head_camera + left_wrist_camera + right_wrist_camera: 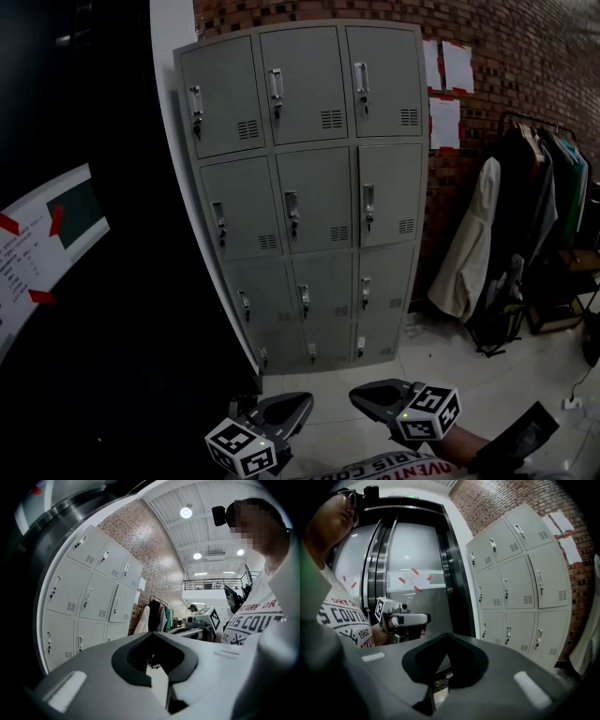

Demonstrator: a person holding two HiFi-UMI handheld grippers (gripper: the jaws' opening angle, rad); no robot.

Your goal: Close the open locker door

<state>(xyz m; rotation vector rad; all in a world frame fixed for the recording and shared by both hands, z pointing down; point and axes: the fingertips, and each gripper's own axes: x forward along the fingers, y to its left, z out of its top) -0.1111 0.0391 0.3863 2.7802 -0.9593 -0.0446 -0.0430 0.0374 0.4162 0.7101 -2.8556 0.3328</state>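
Grey 3x3 locker [300, 197], upright, all doors [389, 192] flush.

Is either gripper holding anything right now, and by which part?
Nothing is held; the left gripper and right gripper are both shut and empty.

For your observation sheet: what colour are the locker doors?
Light grey. The locker doors show best in the head view.

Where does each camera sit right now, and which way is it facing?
Head view: on the head, facing down at the lockers; left gripper and right gripper show low.
Left gripper view: on the left gripper, over shut jaws; lockers left, shirt right.
Right gripper view: on the right gripper, over shut jaws; lockers right, shirt left.
Shared: all three see the lockers.
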